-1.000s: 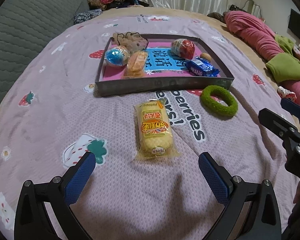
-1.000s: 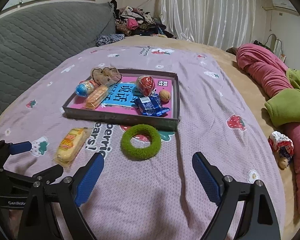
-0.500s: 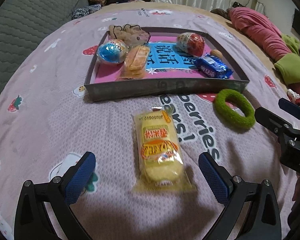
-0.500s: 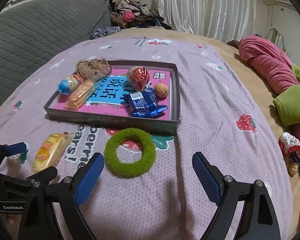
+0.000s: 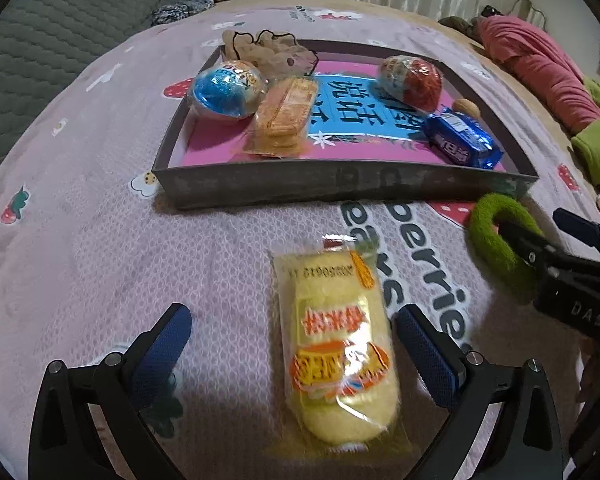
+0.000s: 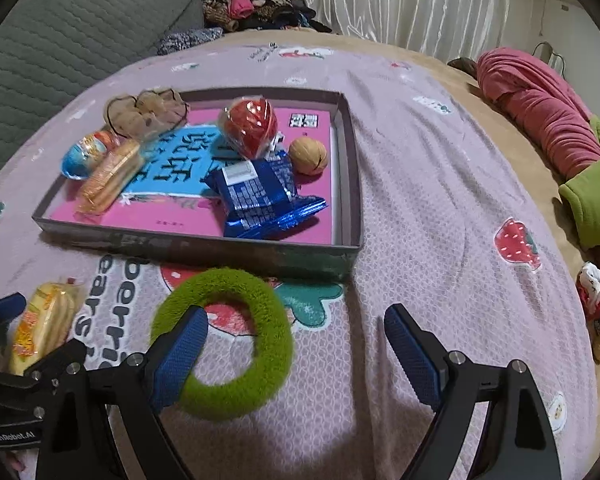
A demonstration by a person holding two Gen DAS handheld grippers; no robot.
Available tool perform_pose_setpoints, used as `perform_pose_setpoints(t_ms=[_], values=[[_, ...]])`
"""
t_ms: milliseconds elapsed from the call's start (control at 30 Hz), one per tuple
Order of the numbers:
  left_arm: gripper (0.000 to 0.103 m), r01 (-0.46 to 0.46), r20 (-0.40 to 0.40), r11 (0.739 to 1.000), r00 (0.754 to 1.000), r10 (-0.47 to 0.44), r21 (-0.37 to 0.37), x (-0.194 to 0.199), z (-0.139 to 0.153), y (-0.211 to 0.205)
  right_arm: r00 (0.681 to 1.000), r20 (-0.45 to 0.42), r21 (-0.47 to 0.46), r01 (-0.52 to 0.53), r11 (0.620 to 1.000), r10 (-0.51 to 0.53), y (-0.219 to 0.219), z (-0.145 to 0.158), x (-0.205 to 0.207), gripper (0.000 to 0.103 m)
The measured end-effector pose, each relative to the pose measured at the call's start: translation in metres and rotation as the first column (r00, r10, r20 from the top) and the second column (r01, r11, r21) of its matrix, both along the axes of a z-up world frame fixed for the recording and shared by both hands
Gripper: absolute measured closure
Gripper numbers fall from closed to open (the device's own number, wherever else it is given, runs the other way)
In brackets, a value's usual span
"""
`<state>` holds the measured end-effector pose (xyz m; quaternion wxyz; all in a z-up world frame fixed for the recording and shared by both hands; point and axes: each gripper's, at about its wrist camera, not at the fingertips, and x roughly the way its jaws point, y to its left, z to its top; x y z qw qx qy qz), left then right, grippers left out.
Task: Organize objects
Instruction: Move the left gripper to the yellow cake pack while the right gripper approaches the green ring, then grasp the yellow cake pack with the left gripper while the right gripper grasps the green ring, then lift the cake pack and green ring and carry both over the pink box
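A yellow snack packet (image 5: 338, 348) lies on the pink bedspread between the open fingers of my left gripper (image 5: 296, 350); it also shows in the right wrist view (image 6: 44, 320). A fuzzy green ring (image 6: 224, 336) lies in front of the grey tray (image 6: 204, 246). My right gripper (image 6: 294, 354) is open over the ring, with its left finger (image 6: 180, 354) above the ring's hole and its right finger outside the ring. The tray (image 5: 340, 188) holds a blue egg (image 5: 226, 90), a red egg (image 5: 412, 82), a blue packet (image 5: 458, 142), an orange biscuit pack (image 5: 286, 114), a walnut (image 6: 308, 156) and a brown scrunchie (image 6: 148, 114).
A grey quilted cushion (image 6: 72, 44) lies at the left. Pink and green clothes (image 6: 548, 108) lie at the right edge of the bed. A small rag doll (image 6: 598, 312) lies at the right. A clothes pile (image 6: 252, 4) and curtains are at the back.
Both grippers have moved forward and down. The yellow packet now lies between my left fingers, and the green ring has come under my right gripper's left finger. Both stayed open.
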<state>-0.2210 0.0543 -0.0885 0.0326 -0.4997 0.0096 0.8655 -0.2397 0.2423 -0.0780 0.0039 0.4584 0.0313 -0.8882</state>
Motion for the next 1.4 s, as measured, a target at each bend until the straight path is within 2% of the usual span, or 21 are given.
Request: perform_pose_setpoints(t_ms=[133,233,333,400,433,500,533,567,700,767,1000,1400], values=[[0.0,-0.008,-0.001,1.0,1.0,0.008,0.006,-0.006,-0.002,-0.001,1.0,0.005,0.016,-0.002,1.0,0.001,-0.004,-0.006,-0.003,0.016],[0.001,-0.003,0.004,1.0,1.0,0.003,0.006,-0.006,-0.002,0.0,1.0,0.001,0.007,-0.008,1.0,0.008,-0.005,-0.008,-0.003,0.025],[0.003,0.01,0.012,1.0,1.0,-0.011,0.009,-0.004,-0.002,0.0,1.0,0.0,-0.005,-0.015,1.0,0.015,-0.007,-0.007,-0.002,0.036],[0.007,0.014,0.017,1.0,1.0,-0.014,0.019,-0.003,-0.001,-0.001,1.0,0.004,-0.021,-0.022,1.0,0.022,-0.009,-0.008,-0.002,0.05],[0.009,0.017,0.02,1.0,1.0,-0.017,0.02,-0.003,0.0,-0.001,1.0,0.005,-0.03,-0.022,0.999,0.023,-0.009,-0.007,-0.001,0.053],[0.024,0.026,0.021,0.999,0.999,-0.026,0.026,0.0,0.002,0.0,1.0,0.005,-0.049,-0.027,0.998,0.027,-0.01,-0.007,0.0,0.063],[0.038,0.024,0.022,0.999,0.999,-0.025,0.028,0.001,0.003,0.0,1.0,0.007,-0.057,-0.03,0.998,0.031,-0.01,-0.007,0.0,0.065],[0.046,0.032,0.021,0.999,0.999,-0.033,0.041,0.002,0.005,0.001,0.999,0.008,-0.063,-0.034,0.997,0.034,-0.011,-0.007,0.0,0.068],[0.055,0.037,0.034,0.996,0.999,-0.04,0.082,0.003,0.006,-0.001,0.999,0.009,-0.091,-0.03,0.995,0.031,-0.009,-0.005,0.001,0.08],[0.063,0.032,0.039,0.993,0.999,-0.036,0.111,0.002,0.006,-0.004,1.0,0.006,-0.111,-0.027,0.993,0.028,-0.007,-0.004,0.003,0.085],[0.065,0.017,0.024,0.989,0.999,-0.021,0.148,0.006,0.011,-0.011,1.0,-0.02,-0.132,-0.022,0.991,0.02,-0.005,0.006,0.016,0.086],[0.065,0.036,-0.056,0.995,0.998,-0.031,0.09,0.034,0.044,-0.013,0.997,-0.066,-0.136,-0.044,0.99,0.035,-0.015,0.036,0.049,0.086]])
